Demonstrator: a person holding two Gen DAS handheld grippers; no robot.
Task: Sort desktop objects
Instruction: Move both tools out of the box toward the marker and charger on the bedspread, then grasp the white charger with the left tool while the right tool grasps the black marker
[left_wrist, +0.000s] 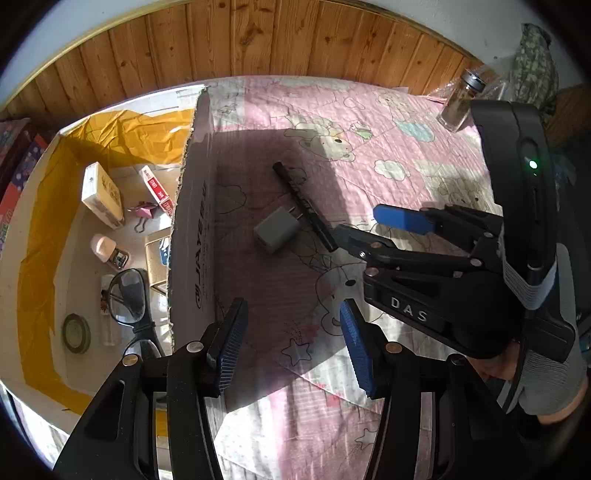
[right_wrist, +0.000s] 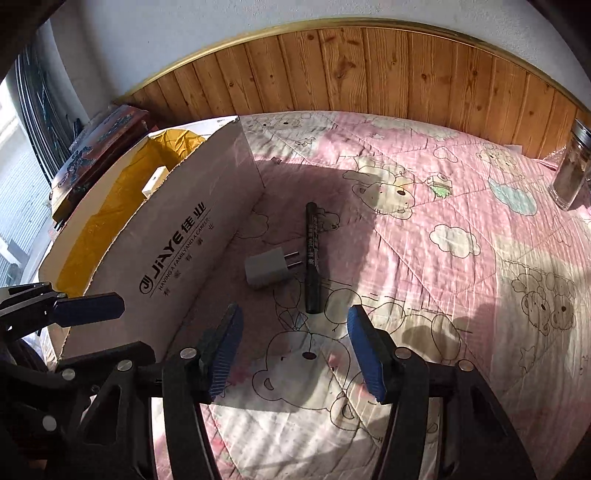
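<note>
A black marker pen (right_wrist: 312, 258) and a small grey plug-in charger cube (right_wrist: 266, 273) lie side by side on the pink quilted cover with cartoon bears (right_wrist: 461, 280), the charger's prongs just about touching the pen's barrel. Both sit near the cover's left edge, close to the printed wall of a white cardboard box (right_wrist: 177, 243) lined with yellow plastic.

In the box are a cream carton (left_wrist: 102, 195), a red-and-white packet (left_wrist: 158, 189), a pink binder clip (left_wrist: 142, 214), black-framed glasses (left_wrist: 127, 295) and a roll of tape (left_wrist: 75, 332).

The left gripper (left_wrist: 291, 345) hangs over the cover beside the box wall, its blue pads parted with nothing between them. The right gripper (right_wrist: 293, 350) stands just short of the pen's near end, jaws apart and empty.

A clear glass jar with a metal lid (right_wrist: 572, 166) stands upright toward the far right corner, by the wooden panelling (right_wrist: 369, 70).
</note>
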